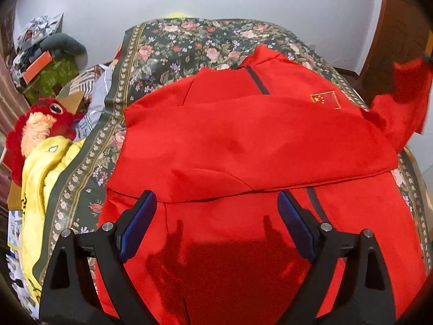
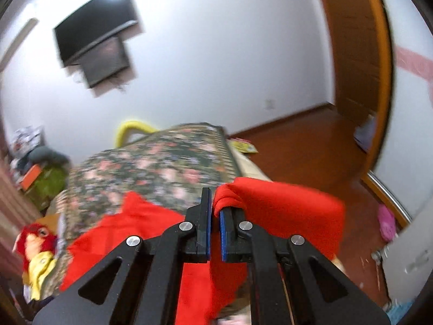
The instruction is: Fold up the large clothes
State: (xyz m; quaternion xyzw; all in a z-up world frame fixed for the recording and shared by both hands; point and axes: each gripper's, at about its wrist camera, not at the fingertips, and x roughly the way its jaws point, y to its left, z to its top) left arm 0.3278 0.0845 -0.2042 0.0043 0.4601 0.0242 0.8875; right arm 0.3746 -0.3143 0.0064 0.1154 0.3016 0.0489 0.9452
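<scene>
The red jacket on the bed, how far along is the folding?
Done: one sleeve looks folded across the chest of the red jacket, which lies on the floral bedspread. In hand: the right claw is shut on the other sleeve, lifted off the bed. The left claw hangs open over the hem, holding nothing. Left: lay that sleeve across, then fold the body.

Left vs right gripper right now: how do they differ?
The left gripper has its jaws wide apart with nothing between them; the right gripper has its jaws shut on a bunched end of the red jacket. The left points down over the jacket's lower part; the right holds its piece lifted off the floral bedspread. Both share black arms and blue pads.
</scene>
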